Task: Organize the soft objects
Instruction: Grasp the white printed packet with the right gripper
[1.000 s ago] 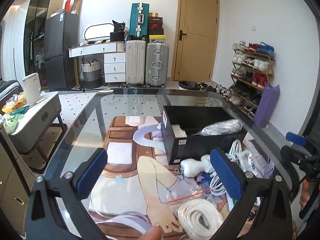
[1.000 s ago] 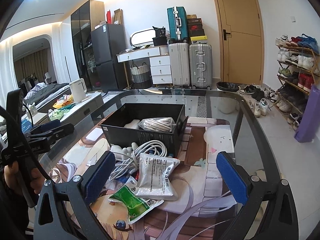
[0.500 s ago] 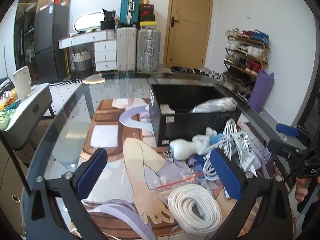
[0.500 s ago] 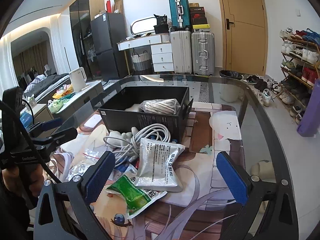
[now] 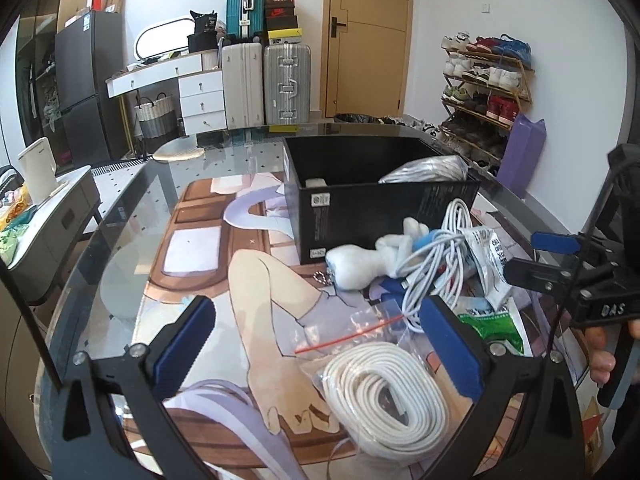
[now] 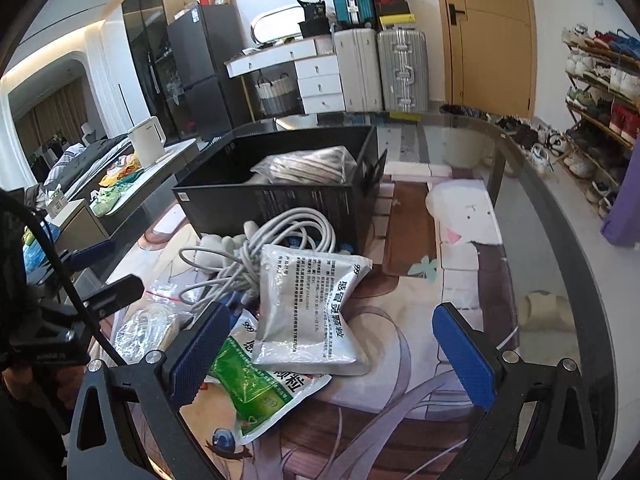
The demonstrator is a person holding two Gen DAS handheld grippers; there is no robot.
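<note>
Both tools, left tool (image 5: 320, 344) and right tool (image 6: 340, 352), hang spread and empty over the glass counter (image 5: 120, 240). The bagged coil of white rope (image 5: 384, 392) lies under the left one, near the black cardboard box (image 5: 380, 204). Its slippery bag could slide from a shallow pinch, and the tangled white cable (image 6: 272, 256) may snag neighbouring packets.

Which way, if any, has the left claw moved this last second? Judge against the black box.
Yes. The left claw advanced and dipped: the black box now looks larger and higher, the white rope coil nearer.
</note>
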